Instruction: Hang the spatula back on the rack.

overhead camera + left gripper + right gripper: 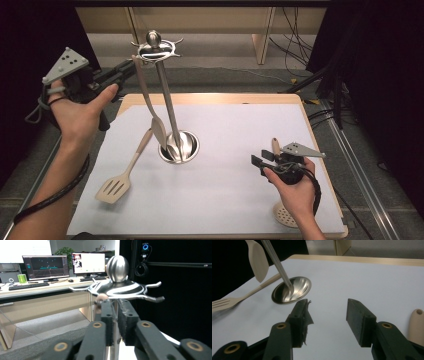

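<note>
Left tool is up high at the shiny metal stand with a round ball top. Its jaws sit a little apart around the top of the long cream spoon, which hangs from a hook on the stand. I think the hanging step is almost done. Next, the left tool should let go wider and back away slowly, so the spoon does not swing or slip off. Right tool rests low on the white surface, jaws spread and empty. A cream slotted turner lies near the stand's round base. Lots of open room lies in the middle.
</note>
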The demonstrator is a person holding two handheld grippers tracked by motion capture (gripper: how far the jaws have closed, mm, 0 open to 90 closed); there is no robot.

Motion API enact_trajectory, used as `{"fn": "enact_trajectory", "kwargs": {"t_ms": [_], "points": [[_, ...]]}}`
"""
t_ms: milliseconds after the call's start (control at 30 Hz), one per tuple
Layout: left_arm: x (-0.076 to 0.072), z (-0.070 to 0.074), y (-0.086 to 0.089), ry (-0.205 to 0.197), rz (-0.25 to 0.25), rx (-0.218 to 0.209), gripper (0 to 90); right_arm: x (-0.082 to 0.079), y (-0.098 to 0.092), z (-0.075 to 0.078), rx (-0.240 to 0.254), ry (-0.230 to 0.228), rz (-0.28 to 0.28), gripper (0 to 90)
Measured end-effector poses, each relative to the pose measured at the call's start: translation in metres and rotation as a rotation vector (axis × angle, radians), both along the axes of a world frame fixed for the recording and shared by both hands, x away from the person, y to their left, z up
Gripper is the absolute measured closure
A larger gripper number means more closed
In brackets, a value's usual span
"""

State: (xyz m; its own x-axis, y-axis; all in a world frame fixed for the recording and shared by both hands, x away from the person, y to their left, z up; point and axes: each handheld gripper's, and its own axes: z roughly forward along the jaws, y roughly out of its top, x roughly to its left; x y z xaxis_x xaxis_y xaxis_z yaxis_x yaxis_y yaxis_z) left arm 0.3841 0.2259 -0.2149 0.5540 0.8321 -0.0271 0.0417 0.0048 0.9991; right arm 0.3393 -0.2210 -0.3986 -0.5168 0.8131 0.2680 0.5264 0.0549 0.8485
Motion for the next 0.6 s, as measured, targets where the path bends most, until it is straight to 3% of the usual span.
{"fn": "enact_trajectory", "kwargs": {"t_ms": [67, 133, 167, 200, 300, 367, 433, 467, 600], "points": [[-0.003, -0.005, 0.003, 0.006, 0.003, 0.011, 76.4, 0.001, -0.001, -0.001, 0.006, -0.012, -0.007, 52.9], [-0.006, -0.011, 0.007, 0.019, 0.020, 0.027, 72.6, 0.001, -0.002, 0.000, -0.011, 0.009, -0.011, 52.9], [-0.006, -0.015, 0.009, 0.033, 0.023, 0.040, 71.1, 0.002, -0.003, 0.000, -0.006, -0.013, -0.005, 52.8], [-0.006, -0.019, 0.012, 0.045, 0.028, 0.049, 69.6, 0.001, -0.002, 0.000, 0.002, -0.005, -0.005, 52.7], [-0.005, -0.033, 0.018, 0.102, 0.034, 0.077, 66.0, 0.002, -0.005, 0.001, -0.030, -0.024, 0.000, 52.6], [-0.003, -0.042, 0.022, 0.150, 0.037, 0.072, 64.8, 0.002, -0.005, 0.001, -0.036, -0.041, -0.005, 52.6], [0.000, -0.049, 0.026, 0.180, 0.043, 0.080, 64.5, 0.000, -0.004, 0.001, -0.026, -0.028, -0.004, 52.6], [0.001, -0.052, 0.028, 0.189, 0.048, 0.080, 64.3, -0.002, -0.003, 0.001, -0.008, -0.009, -0.011, 52.6], [0.004, -0.060, 0.032, 0.203, 0.055, 0.069, 63.2, -0.001, -0.006, 0.000, -0.024, -0.037, -0.008, 52.6]]}}
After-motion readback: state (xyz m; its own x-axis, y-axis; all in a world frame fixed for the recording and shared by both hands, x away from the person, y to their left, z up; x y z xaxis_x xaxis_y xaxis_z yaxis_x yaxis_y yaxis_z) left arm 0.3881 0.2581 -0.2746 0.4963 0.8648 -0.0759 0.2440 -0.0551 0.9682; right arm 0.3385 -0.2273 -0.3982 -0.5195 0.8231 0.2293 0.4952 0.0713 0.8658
